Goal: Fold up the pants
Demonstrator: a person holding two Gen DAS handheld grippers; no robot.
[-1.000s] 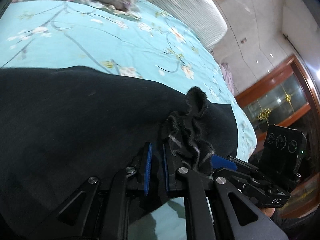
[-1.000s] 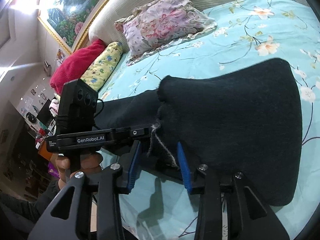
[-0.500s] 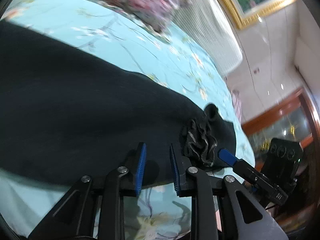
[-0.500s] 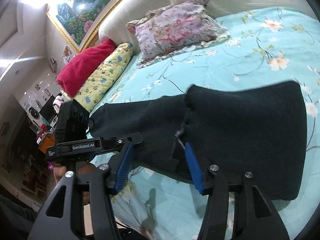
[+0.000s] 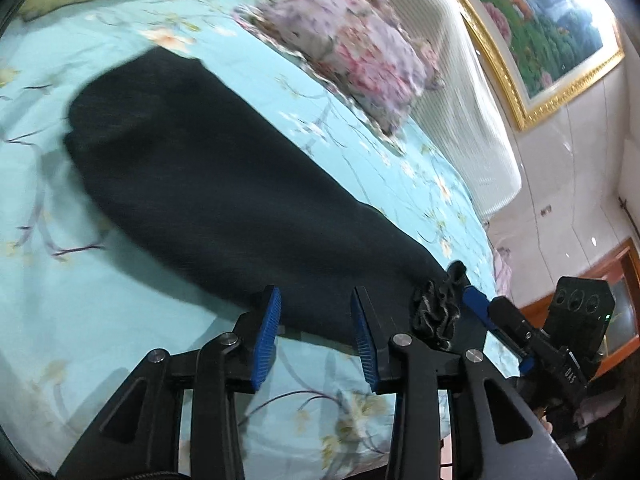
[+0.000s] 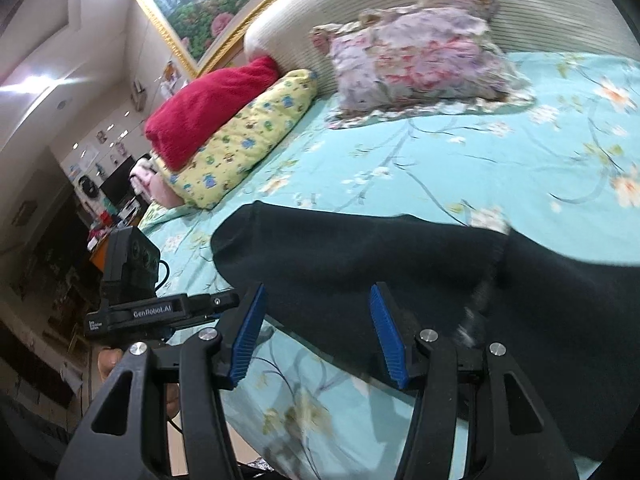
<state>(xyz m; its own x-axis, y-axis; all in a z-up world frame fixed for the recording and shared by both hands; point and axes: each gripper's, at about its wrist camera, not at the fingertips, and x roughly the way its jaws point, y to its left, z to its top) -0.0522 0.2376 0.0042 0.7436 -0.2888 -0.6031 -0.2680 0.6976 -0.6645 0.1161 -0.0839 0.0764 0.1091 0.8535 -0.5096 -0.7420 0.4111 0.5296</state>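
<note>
Pants (image 5: pixel 224 184) of dark, near-black knit lie on the bed (image 5: pixel 60 320), stretching from the upper left of the left wrist view down to its lower right, where a frayed, bunched bit of fabric (image 5: pixel 436 312) puckers up at the near end. They look soft and limp — light enough to drag across the floral sheet, likely to sag and crease wherever they are not supported, and not slippery. A sensible hold would seem to be the near edge or a corner, pinched through both layers so the fold carries evenly. The left tongs (image 5: pixel 316 332) hover at that near edge, their blue pads parting and nothing between them. In the right wrist view the cloth crosses from centre left to the right edge, one layer lapped over another at a visible hem line, with the right tongs (image 6: pixel 320 332) standing apart over the near edge — clamped on nothing. Farther up sit a floral pillow (image 6: pixel 420 52), a yellow pillow (image 6: pixel 244 140) and a red blanket (image 6: pixel 204 104).
</note>
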